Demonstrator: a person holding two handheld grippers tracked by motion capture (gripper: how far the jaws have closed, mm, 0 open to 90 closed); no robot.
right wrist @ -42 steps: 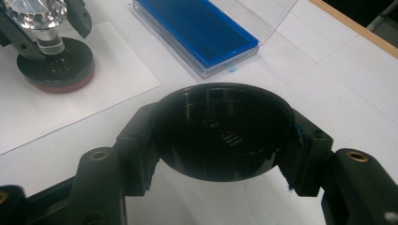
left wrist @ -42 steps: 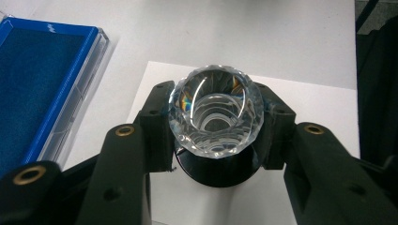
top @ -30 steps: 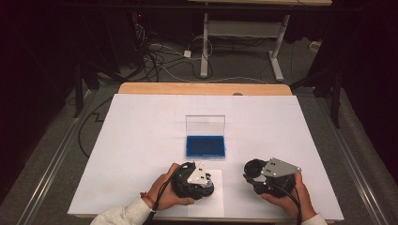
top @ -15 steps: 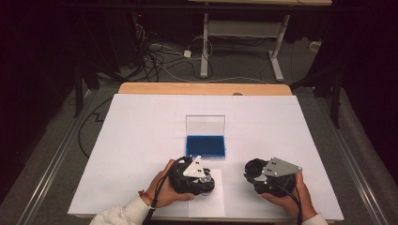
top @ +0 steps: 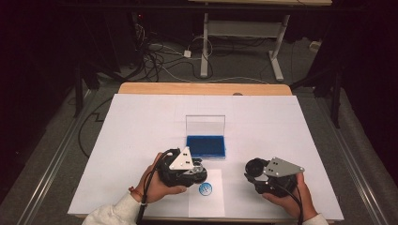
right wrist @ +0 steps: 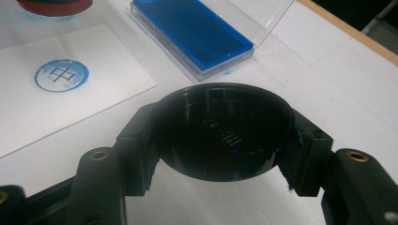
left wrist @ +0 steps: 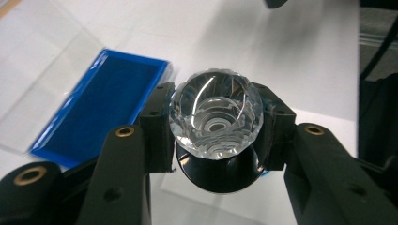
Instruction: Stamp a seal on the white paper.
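Stamp (left wrist: 215,121) upright, crystal knob up

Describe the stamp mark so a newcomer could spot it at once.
On the white table, find the small paper sheet at the near edge, in front of the blue ink pad. The stamp mark is the round blue ring with a character inside, the sheet's sole print.

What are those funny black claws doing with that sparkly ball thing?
A person holds a gripper in each hand at a white table. The left gripper squeezes a stamp with a clear faceted knob, lifted just above a paper sheet. A round blue stamp mark is already printed on that sheet. The right gripper holds a round black cap, hollow side up. An open blue ink pad sits behind them, its clear lid standing up.
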